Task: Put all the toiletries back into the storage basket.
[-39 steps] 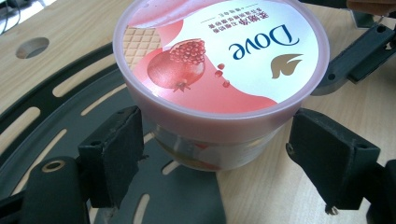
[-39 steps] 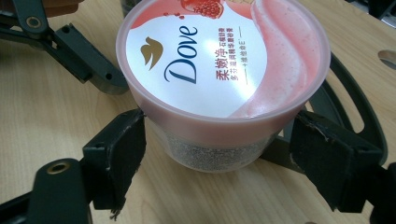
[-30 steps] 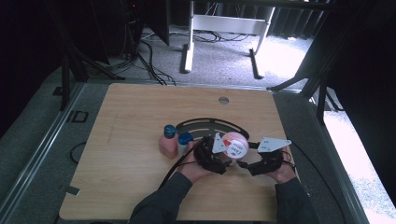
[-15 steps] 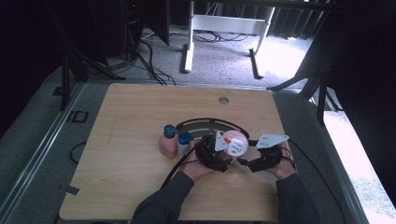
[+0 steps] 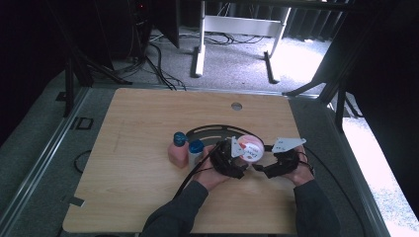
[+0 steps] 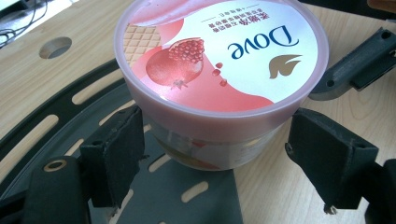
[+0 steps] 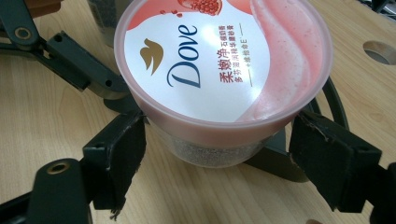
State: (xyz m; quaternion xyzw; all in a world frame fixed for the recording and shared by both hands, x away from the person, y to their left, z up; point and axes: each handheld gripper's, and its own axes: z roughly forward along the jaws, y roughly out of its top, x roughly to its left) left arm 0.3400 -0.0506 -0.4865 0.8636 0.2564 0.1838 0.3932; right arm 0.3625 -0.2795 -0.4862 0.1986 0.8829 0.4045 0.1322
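Note:
A pink Dove tub (image 5: 250,148) with a pomegranate lid stands upright on the wooden table, partly on a black slotted plate (image 5: 212,131). My left gripper (image 5: 239,160) faces it from the left and my right gripper (image 5: 263,168) from the right. In the left gripper view the tub (image 6: 219,60) sits between the wide-apart jaws of the left gripper (image 6: 222,156), whose right pad (image 6: 327,158) stands clear of it. In the right gripper view the tub (image 7: 224,70) sits the same way in the right gripper (image 7: 222,158), which is open. Each view shows the other gripper's jaw behind the tub.
A pink bottle (image 5: 178,150) with a blue cap and a second blue-capped bottle (image 5: 196,150) stand just left of my left hand. A round hole (image 5: 236,105) lies at the table's far side. Cables trail from both grippers across the table (image 5: 128,187).
Both grippers have shifted only slightly around the tub. The tub has stayed where it was.

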